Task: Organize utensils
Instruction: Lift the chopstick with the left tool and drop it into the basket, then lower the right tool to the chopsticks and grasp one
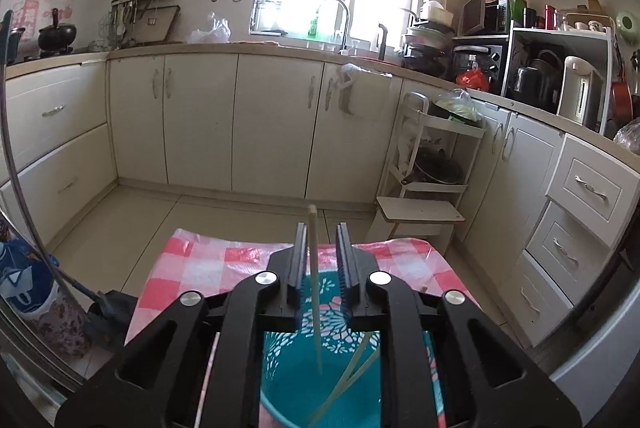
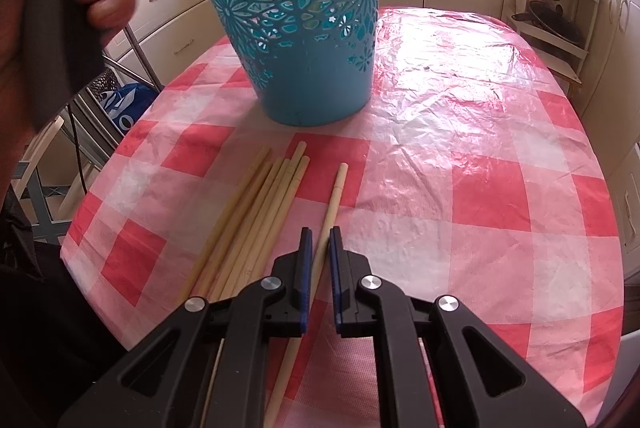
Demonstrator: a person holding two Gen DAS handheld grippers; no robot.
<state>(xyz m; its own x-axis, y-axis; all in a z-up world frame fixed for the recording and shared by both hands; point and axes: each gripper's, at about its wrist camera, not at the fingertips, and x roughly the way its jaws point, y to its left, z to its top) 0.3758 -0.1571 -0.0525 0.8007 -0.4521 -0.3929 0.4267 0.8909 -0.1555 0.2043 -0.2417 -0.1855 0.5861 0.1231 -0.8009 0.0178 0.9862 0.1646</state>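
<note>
Counter under red-checked cloth carries teal cutout holder; chopstick bundle lies in front of it; left hand-held gripper above holder, jaws parted, one chopstick standing loose between them, tip inside holder; right hand-held gripper nearly closed, clamped on single chopstick beside bundle.

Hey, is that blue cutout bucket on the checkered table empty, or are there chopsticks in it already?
Not empty. The left wrist view looks down into the blue bucket: two chopsticks lean inside, and a third chopstick stands in it between the left tool fingers.
</note>
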